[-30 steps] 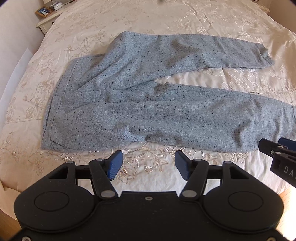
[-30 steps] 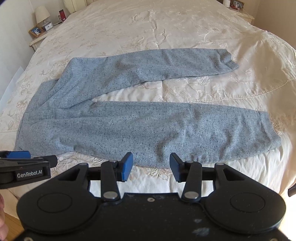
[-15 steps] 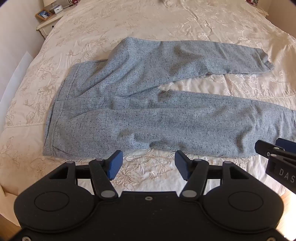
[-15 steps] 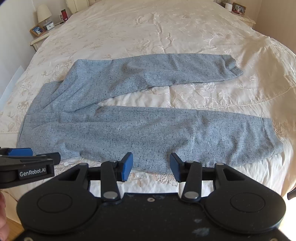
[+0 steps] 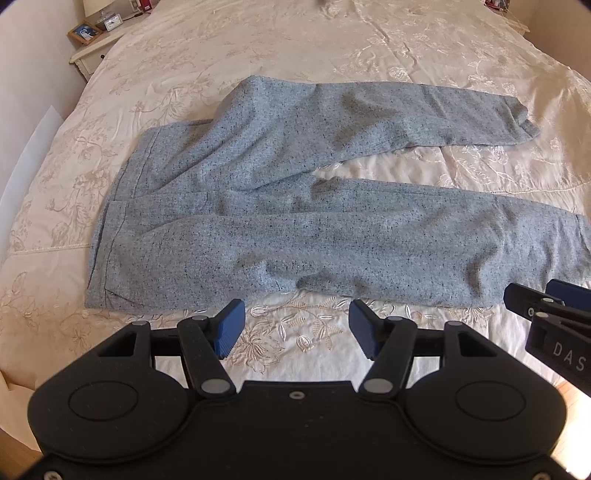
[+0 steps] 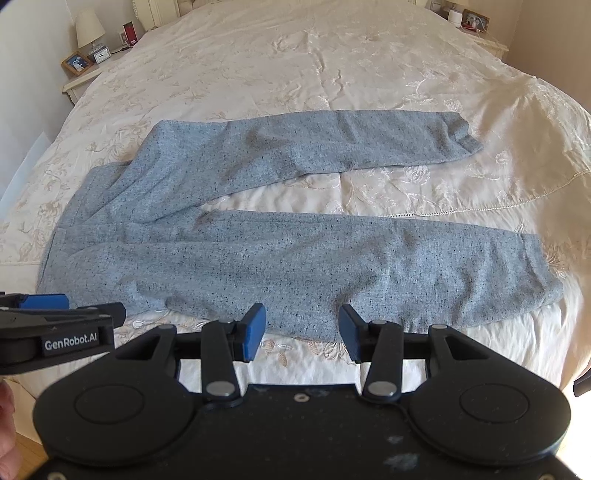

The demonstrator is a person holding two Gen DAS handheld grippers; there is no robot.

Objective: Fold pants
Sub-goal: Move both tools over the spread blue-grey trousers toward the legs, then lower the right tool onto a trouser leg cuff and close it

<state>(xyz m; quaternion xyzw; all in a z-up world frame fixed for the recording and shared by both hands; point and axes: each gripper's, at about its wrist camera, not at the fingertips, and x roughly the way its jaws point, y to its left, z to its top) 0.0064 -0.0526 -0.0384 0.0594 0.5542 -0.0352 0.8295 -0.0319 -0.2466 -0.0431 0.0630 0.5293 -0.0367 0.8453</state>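
Grey-blue speckled pants (image 5: pixel 295 206) lie flat on the bed, waistband at the left, both legs spread apart toward the right; they also show in the right wrist view (image 6: pixel 280 251). My left gripper (image 5: pixel 295 330) is open and empty, hovering above the bedspread just short of the near edge of the pants near the hip. My right gripper (image 6: pixel 298 330) is open and empty, just above the near leg's lower edge. Each gripper shows at the edge of the other's view: the right one (image 5: pixel 546 314) and the left one (image 6: pixel 66 317).
A cream embroidered bedspread (image 6: pixel 332 55) covers the bed. A nightstand (image 6: pixel 83 74) with a lamp, picture frame and clock stands at the far left. Another nightstand (image 6: pixel 476 26) stands at the far right. The bed's near edge runs below the grippers.
Both grippers have drawn back and risen a little, so the pants sit lower and farther in view. Both stay open. The pants have not moved.
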